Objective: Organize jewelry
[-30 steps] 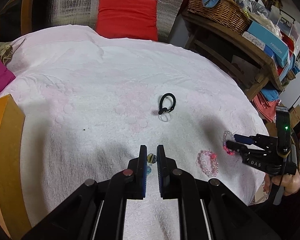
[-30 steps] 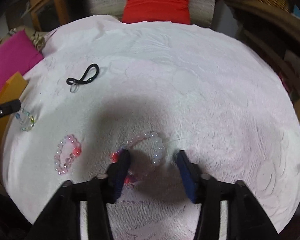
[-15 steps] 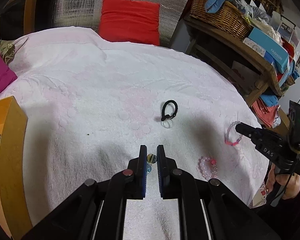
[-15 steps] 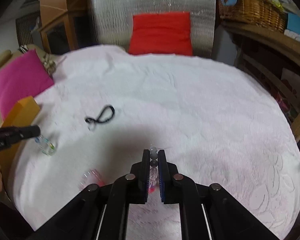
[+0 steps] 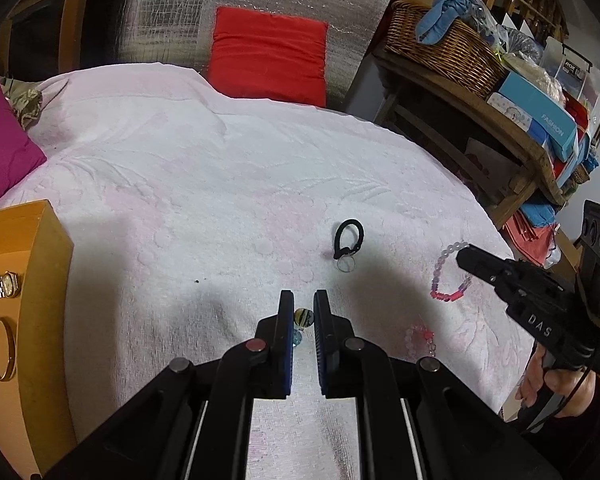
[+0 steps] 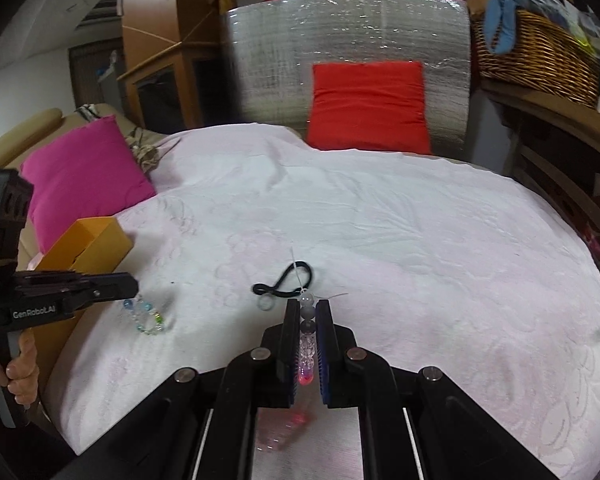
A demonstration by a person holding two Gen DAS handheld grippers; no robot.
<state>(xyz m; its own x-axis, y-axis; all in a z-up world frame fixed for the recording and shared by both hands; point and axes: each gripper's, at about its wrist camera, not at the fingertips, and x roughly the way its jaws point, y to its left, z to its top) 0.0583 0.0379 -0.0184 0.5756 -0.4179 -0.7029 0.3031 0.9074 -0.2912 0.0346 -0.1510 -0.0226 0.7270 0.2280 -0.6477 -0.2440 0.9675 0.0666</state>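
Observation:
My left gripper (image 5: 303,301) is shut on a bracelet of clear, blue and green beads (image 6: 146,318), which dangles from its tip just above the white bedspread (image 5: 220,180). My right gripper (image 6: 306,309) is shut on a pink-and-white bead bracelet (image 6: 307,338); in the left wrist view this bracelet (image 5: 444,280) hangs below the right gripper (image 5: 466,257). A second pink bead bracelet (image 5: 420,338) lies on the bedspread. A black cord loop with a metal ring (image 5: 348,240) lies further back. An open orange box (image 5: 48,280) at the left holds a watch (image 5: 0,284) and a gold bangle (image 5: 0,354).
A magenta cushion (image 6: 84,176) lies at the left of the bed and a red cushion (image 5: 268,56) leans on a silver panel behind it. A wooden shelf (image 5: 480,116) with a wicker basket (image 5: 444,48) and boxes stands to the right. A hand (image 5: 552,388) holds the right gripper's handle.
My right gripper has closed on the pink-and-white bracelet and lifted it off the bedspread, tilting up. The left gripper has stayed where it was, still shut on its bracelet.

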